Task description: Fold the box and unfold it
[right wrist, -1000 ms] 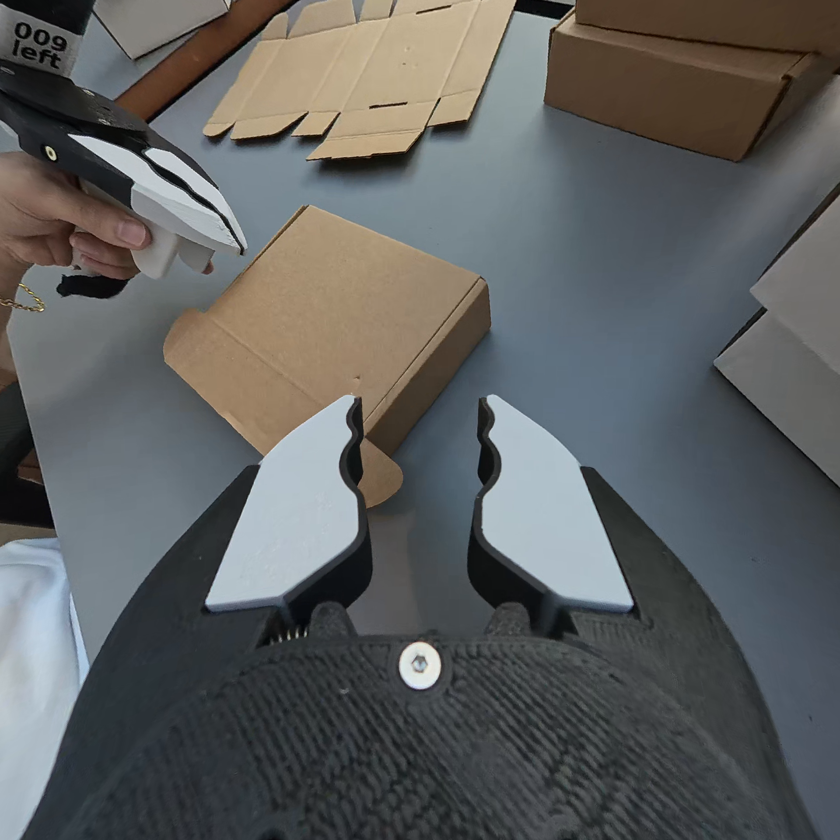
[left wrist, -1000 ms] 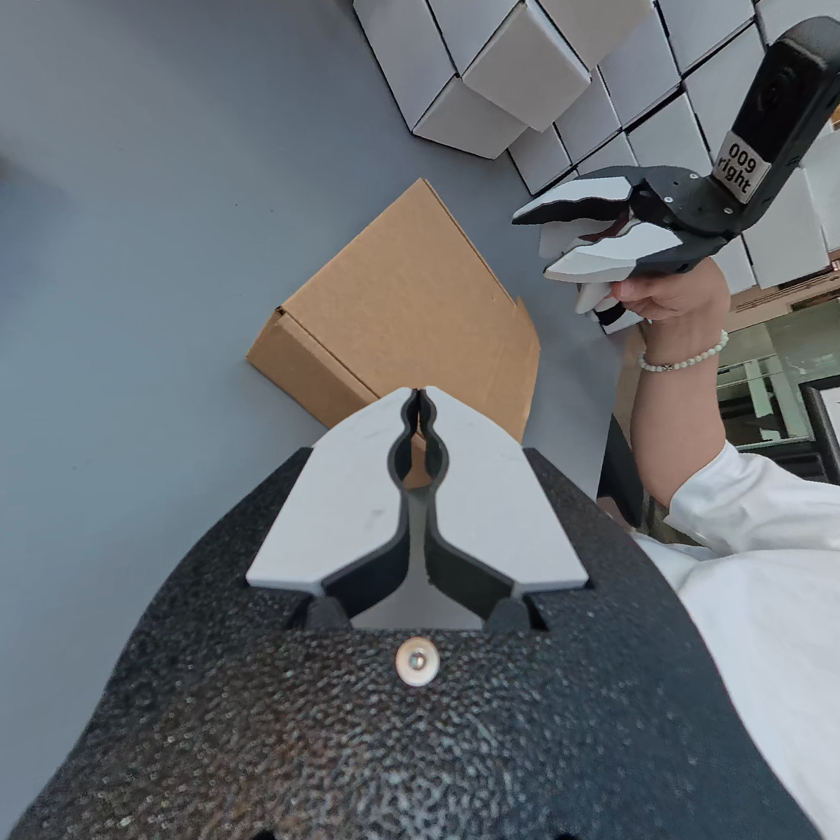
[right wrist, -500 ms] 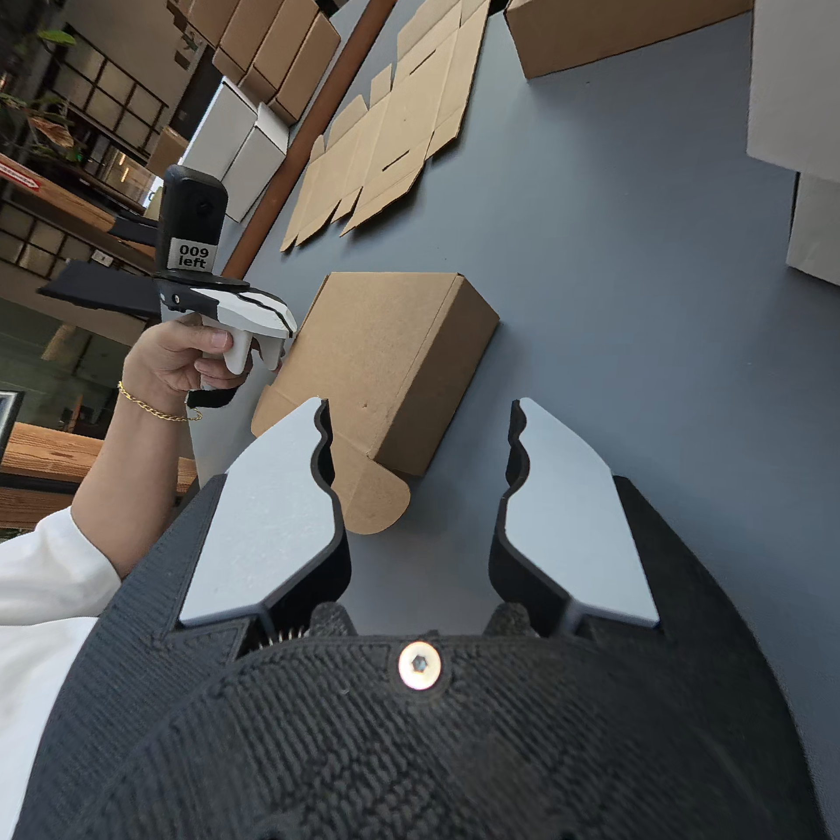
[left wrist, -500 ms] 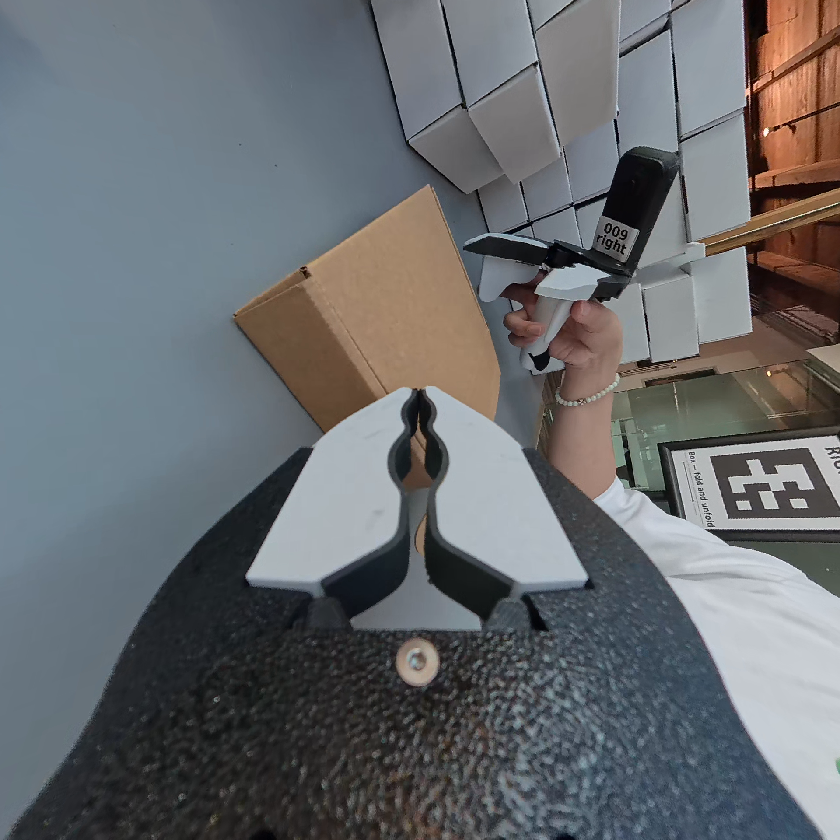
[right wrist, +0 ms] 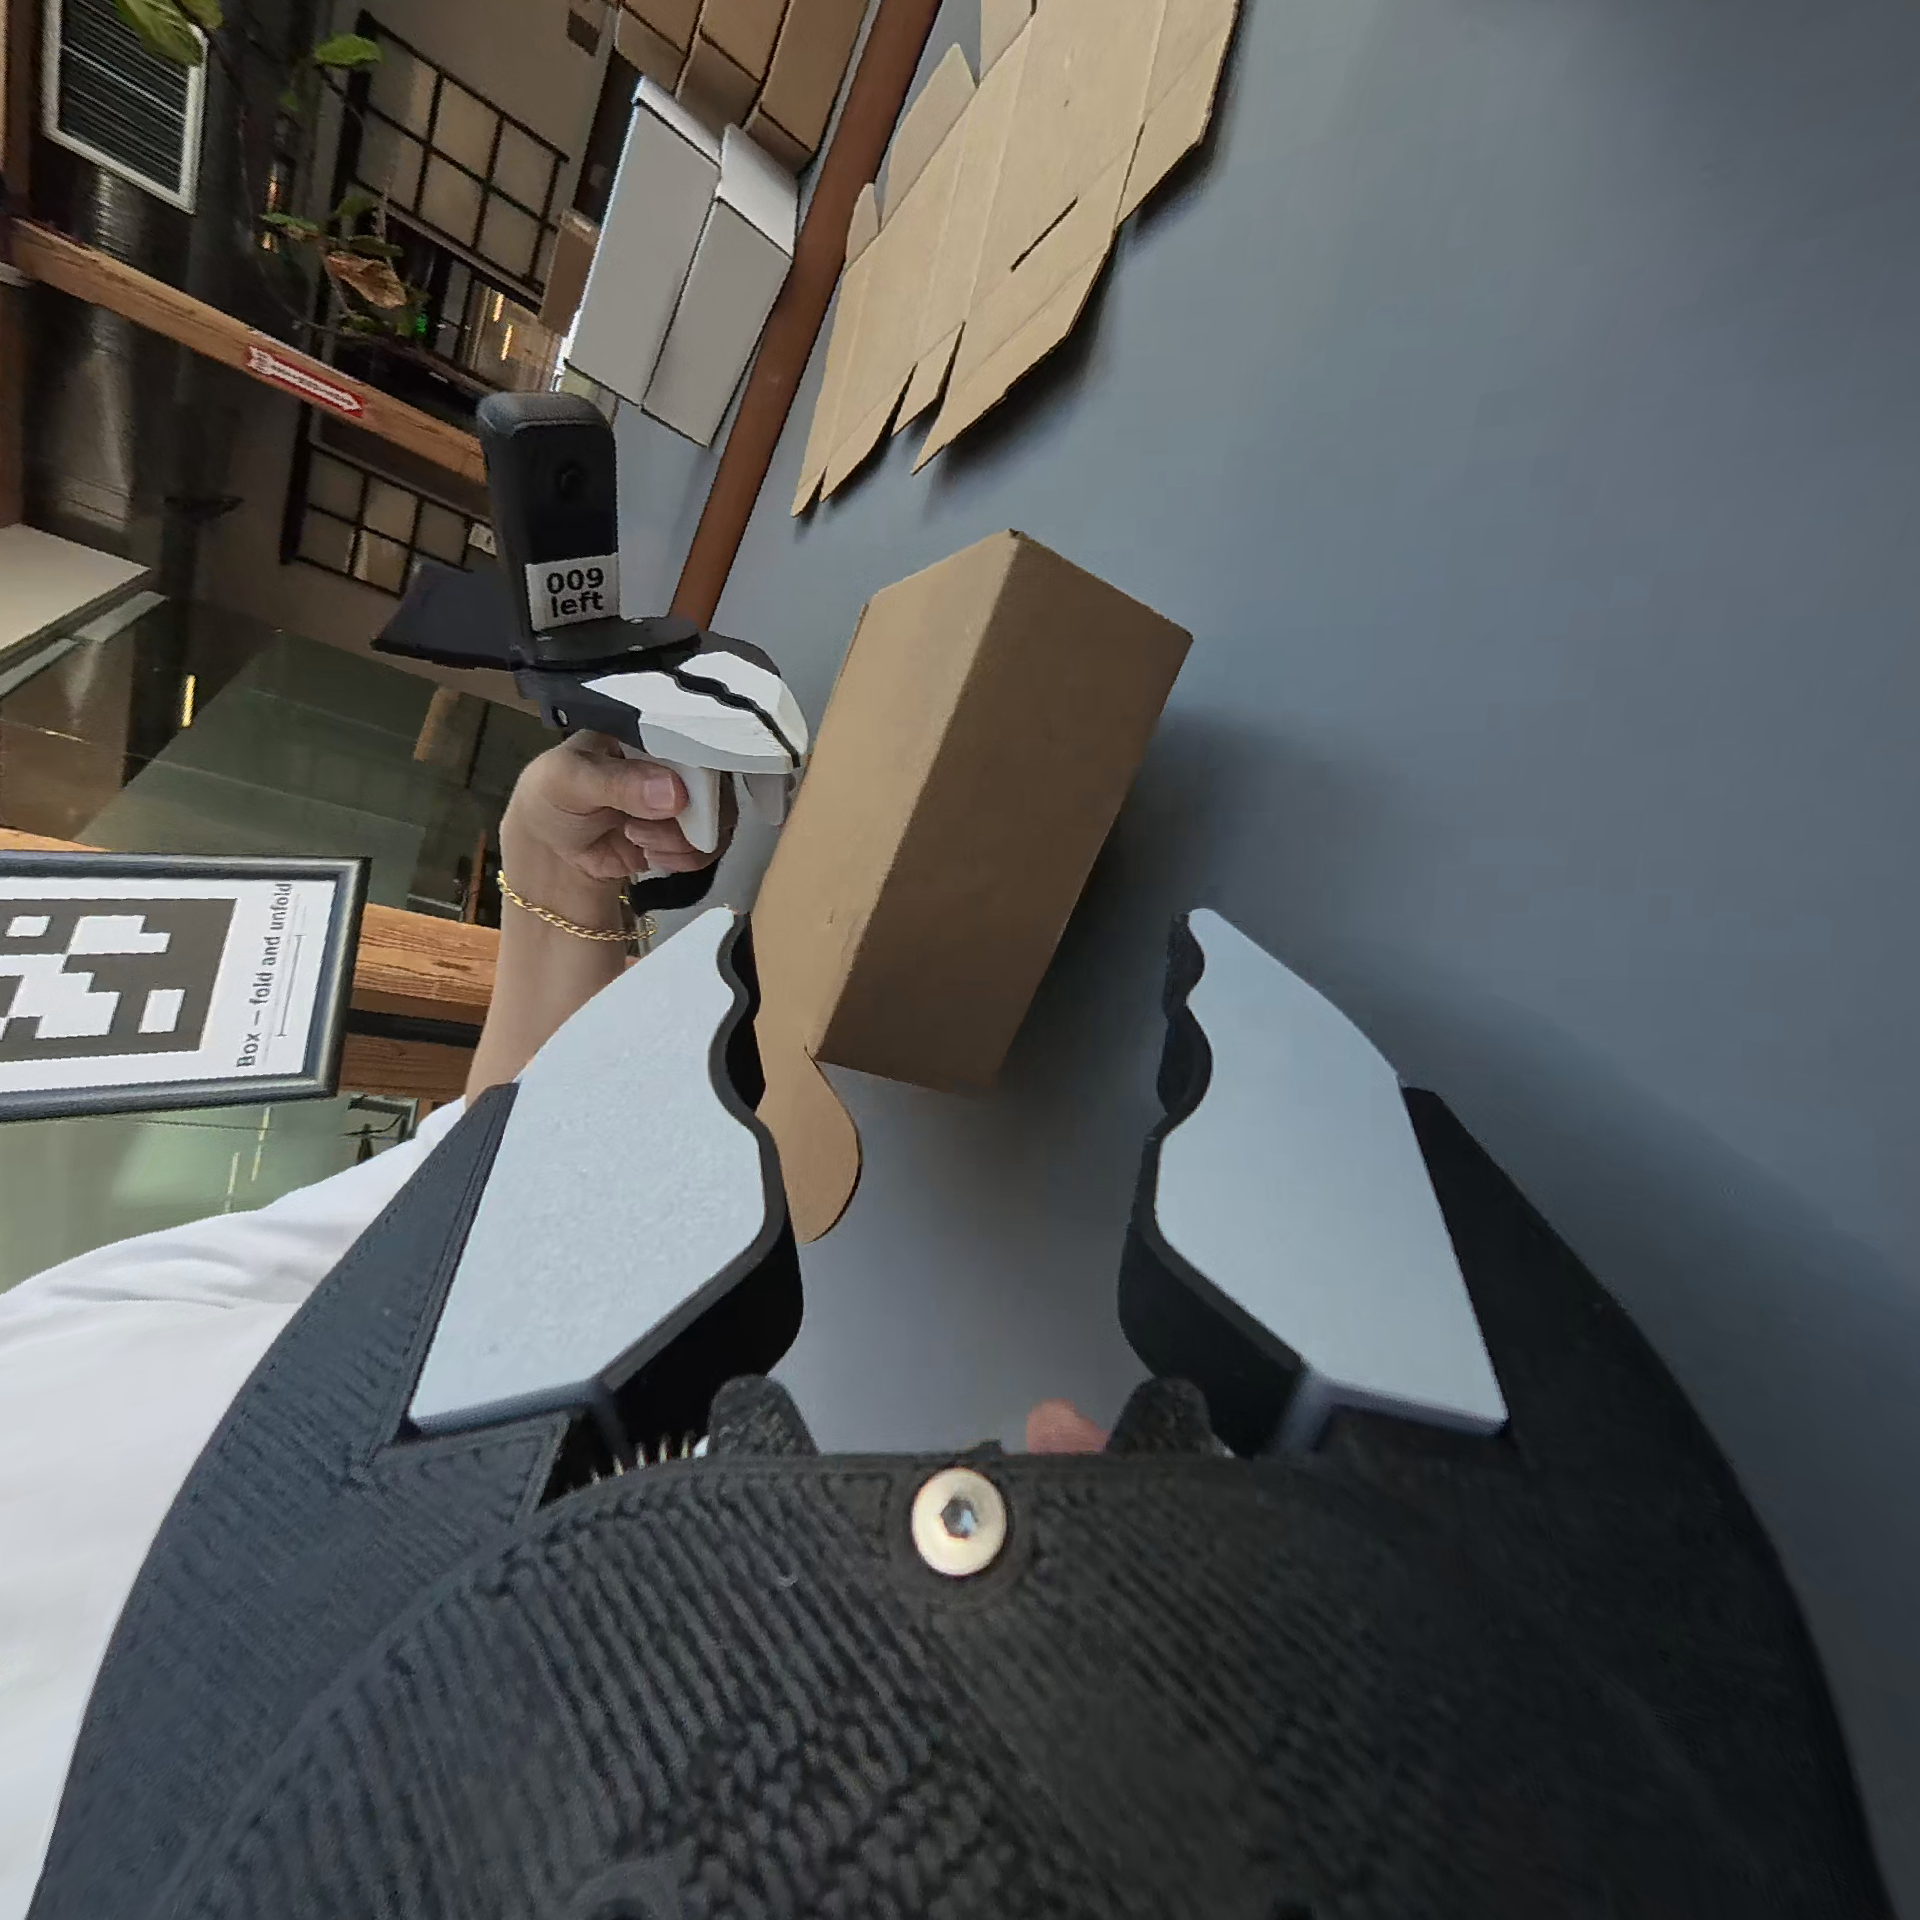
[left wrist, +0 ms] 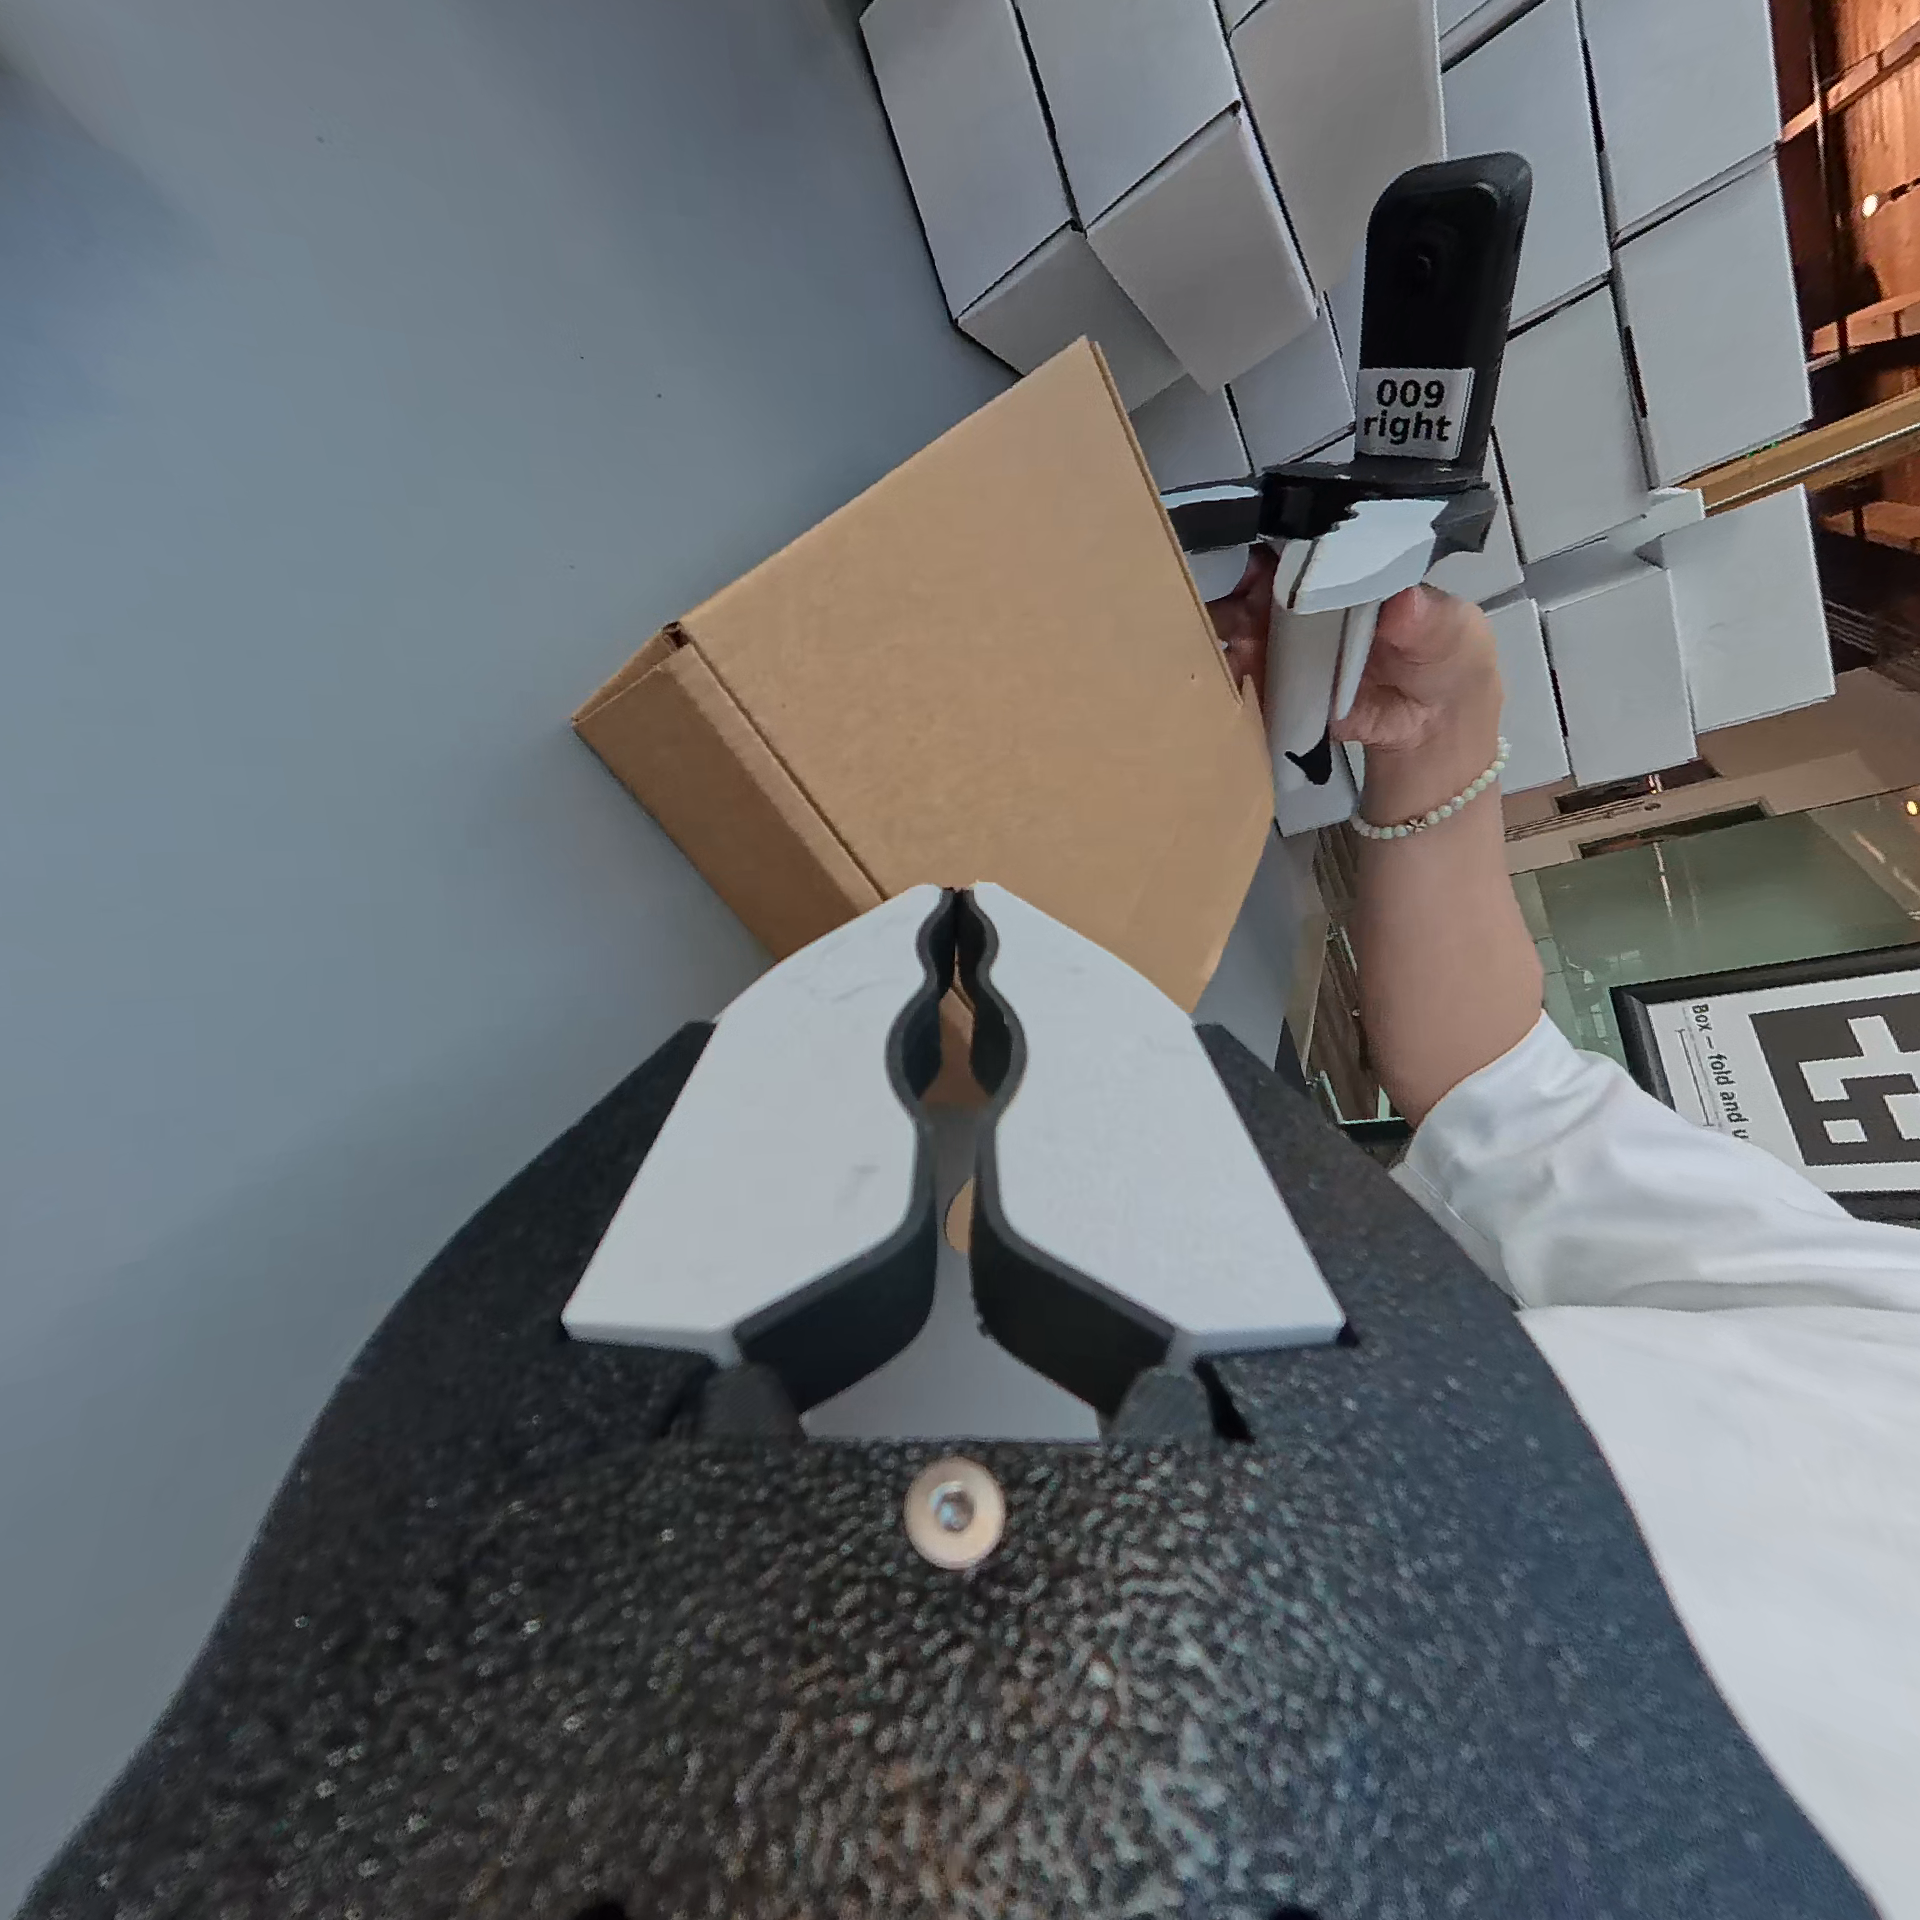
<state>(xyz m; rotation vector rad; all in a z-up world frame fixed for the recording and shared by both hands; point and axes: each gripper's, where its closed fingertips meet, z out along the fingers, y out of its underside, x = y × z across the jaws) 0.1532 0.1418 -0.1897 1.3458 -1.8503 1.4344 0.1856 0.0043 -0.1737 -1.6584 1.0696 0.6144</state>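
Both views have tipped over further than a moment ago, and the box [left wrist: 966, 675] now fills more of each one.

In the left wrist view, the left hand-held gripper [left wrist: 954, 904] has its two fingers pressed together, with nothing between them. The brown box lies folded on the gray tabletop [left wrist: 312, 623], just past the fingertips. Only this view shows the wall of white boxes [left wrist: 1195, 187] behind it. The right hand-held gripper [left wrist: 1221, 520] is farther off, held in a hand [left wrist: 1423, 675] with a bead bracelet, at the box's far edge. I cannot tell if it touches the box.

In the right wrist view, the right hand-held gripper [right wrist: 961, 935] has its fingers wide apart and holds nothing. The box [right wrist: 966, 821] sits ahead, and its round flap [right wrist: 821, 1153] sticks out beside the left finger. The left hand-held gripper [right wrist: 795, 743] is closed, right against the box's side. Only this view shows flat cardboard sheets [right wrist: 997, 239] on the tabletop [right wrist: 1558, 520], a framed sign [right wrist: 177, 987], and shelves with plants [right wrist: 343, 260] in the room.
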